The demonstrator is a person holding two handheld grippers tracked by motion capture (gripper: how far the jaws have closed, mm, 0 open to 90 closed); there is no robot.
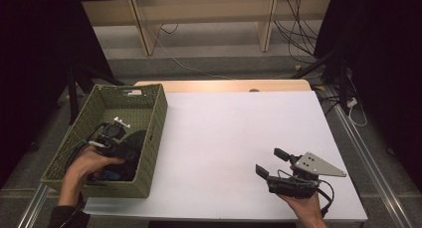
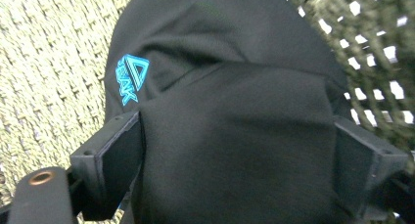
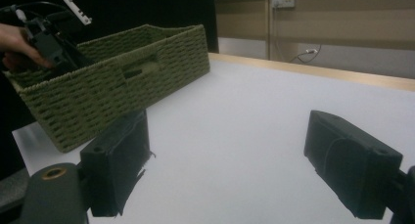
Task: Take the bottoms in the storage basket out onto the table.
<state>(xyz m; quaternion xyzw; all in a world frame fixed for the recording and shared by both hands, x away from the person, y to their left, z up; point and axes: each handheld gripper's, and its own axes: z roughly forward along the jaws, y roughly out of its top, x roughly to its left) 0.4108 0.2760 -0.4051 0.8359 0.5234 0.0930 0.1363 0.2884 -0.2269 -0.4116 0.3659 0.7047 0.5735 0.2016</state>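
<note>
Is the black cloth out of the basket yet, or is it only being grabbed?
Only grabbed so far. The left gripper is down inside the green woven basket, its jaws standing on either side of the black cloth, which lies in the basket. The right gripper waits open over the white table. Lifting it out looks left.

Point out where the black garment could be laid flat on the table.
The white table is bare from the green basket across to the right tool. The basket is crowded: the left tool grips the black garment inside it.
</note>
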